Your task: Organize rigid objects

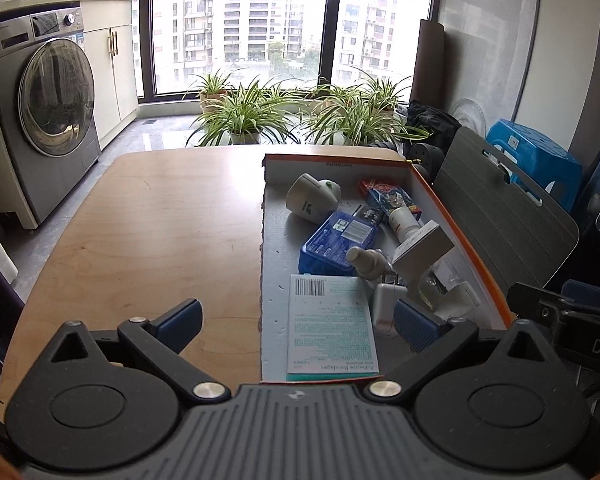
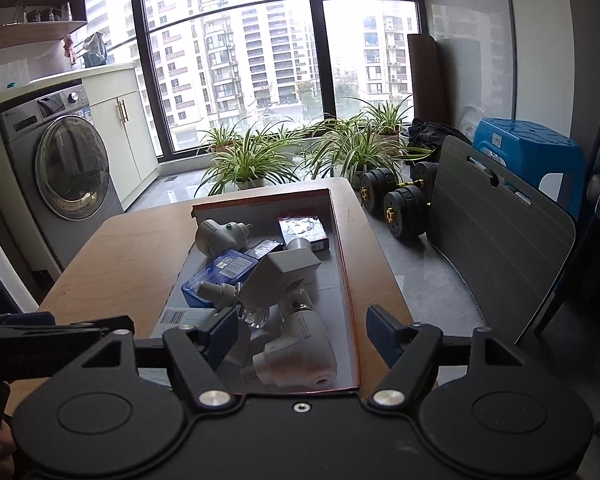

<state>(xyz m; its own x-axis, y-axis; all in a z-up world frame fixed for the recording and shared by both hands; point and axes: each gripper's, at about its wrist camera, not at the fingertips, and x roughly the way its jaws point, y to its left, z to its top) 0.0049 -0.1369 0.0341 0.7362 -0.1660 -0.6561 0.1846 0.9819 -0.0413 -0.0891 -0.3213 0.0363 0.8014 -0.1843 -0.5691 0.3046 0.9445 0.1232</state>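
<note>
An orange-edged cardboard box [image 1: 462,236] sits on the right part of a wooden table [image 1: 148,232]. It holds a white plug-in device [image 1: 312,198], a blue plastic case [image 1: 336,240], a green bandage box [image 1: 332,332], a white carton [image 1: 422,248], a small white bottle [image 1: 366,262] and a red-blue packet [image 1: 392,196]. My left gripper [image 1: 298,320] is open and empty, above the box's near left edge. My right gripper [image 2: 302,334] is open and empty above the box's [image 2: 340,240] near end, over a white adapter [image 2: 300,348].
A washing machine [image 1: 48,120] stands at left. Potted plants [image 1: 244,116] line the window. A grey chair back [image 2: 496,248], dumbbells [image 2: 396,200] and a blue stool [image 2: 528,152] are right of the table.
</note>
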